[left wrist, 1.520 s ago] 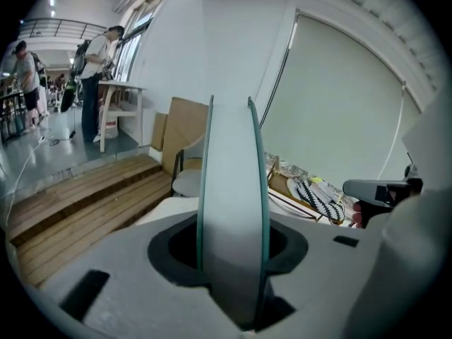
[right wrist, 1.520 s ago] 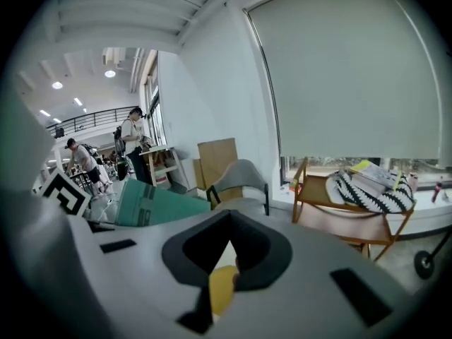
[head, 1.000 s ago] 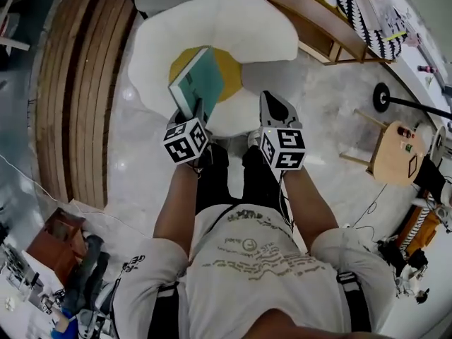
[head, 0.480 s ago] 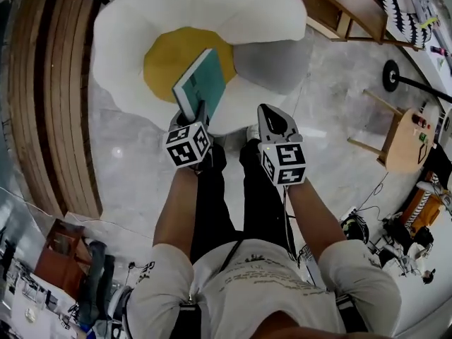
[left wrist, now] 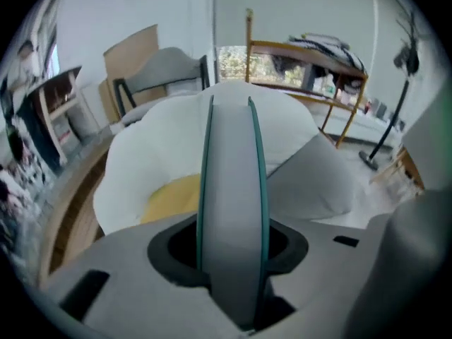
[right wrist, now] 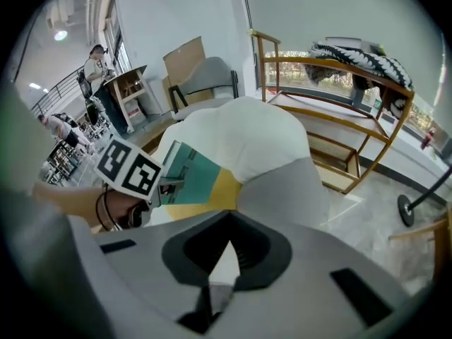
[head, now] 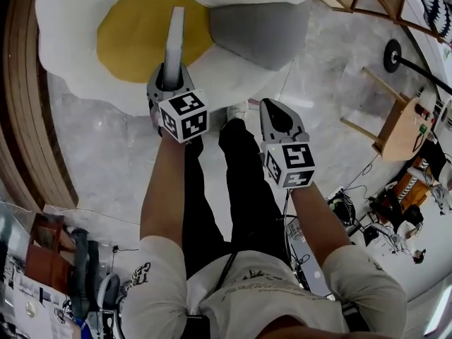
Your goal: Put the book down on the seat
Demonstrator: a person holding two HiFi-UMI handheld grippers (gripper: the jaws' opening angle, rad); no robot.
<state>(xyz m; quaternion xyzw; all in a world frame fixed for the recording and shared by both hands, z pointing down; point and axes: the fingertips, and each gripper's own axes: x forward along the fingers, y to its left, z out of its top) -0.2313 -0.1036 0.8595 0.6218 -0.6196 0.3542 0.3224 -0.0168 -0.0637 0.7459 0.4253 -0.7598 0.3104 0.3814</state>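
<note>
right gripper: jaws closed together, empty, low by the person's legs | left gripper: jaws partway apart, clamped on teal book | book: edge-up over the yellow centre of the white egg-shaped seat | beyond: grey cushion

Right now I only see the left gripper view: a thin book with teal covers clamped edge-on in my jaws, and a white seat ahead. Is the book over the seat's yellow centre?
Observer: Yes. In the head view the thin teal book in the left gripper stands on edge above the yellow centre patch of the white cushioned seat.
Operator: And my right gripper?
Observer: The right gripper hangs short of the seat, above the grey stone floor.
Operator: Carrying anything?
Observer: No. Its own view shows its jaws together with nothing between them.
</note>
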